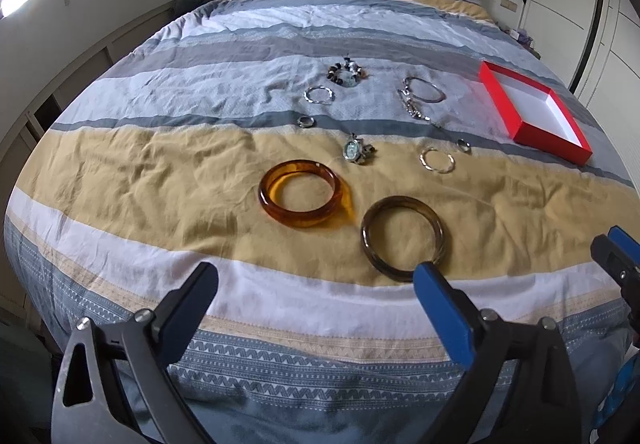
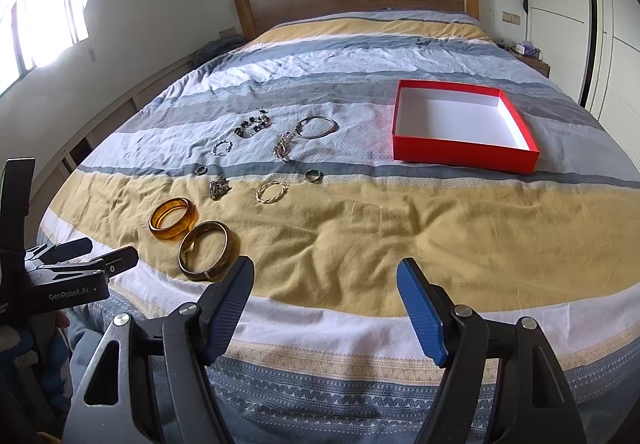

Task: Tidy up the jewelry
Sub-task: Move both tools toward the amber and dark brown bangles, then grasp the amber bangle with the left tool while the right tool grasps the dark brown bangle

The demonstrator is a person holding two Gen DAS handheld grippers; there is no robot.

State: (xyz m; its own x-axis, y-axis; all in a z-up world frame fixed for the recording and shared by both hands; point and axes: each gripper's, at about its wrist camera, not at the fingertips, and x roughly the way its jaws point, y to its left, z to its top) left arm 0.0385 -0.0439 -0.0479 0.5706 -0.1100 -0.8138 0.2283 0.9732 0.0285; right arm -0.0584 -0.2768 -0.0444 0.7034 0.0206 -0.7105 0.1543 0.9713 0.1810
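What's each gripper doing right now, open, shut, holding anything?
Left gripper: open, empty, just short of the dark bangle.
Right gripper: open, empty, above the bedspread.

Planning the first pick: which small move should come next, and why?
Probably ease the left gripper forward and down onto the dark bangle. It lies nearest, just ahead of the open fingers, and nothing is held yet. The red box stands empty to the right, and all the jewelry still lies on the bedspread.
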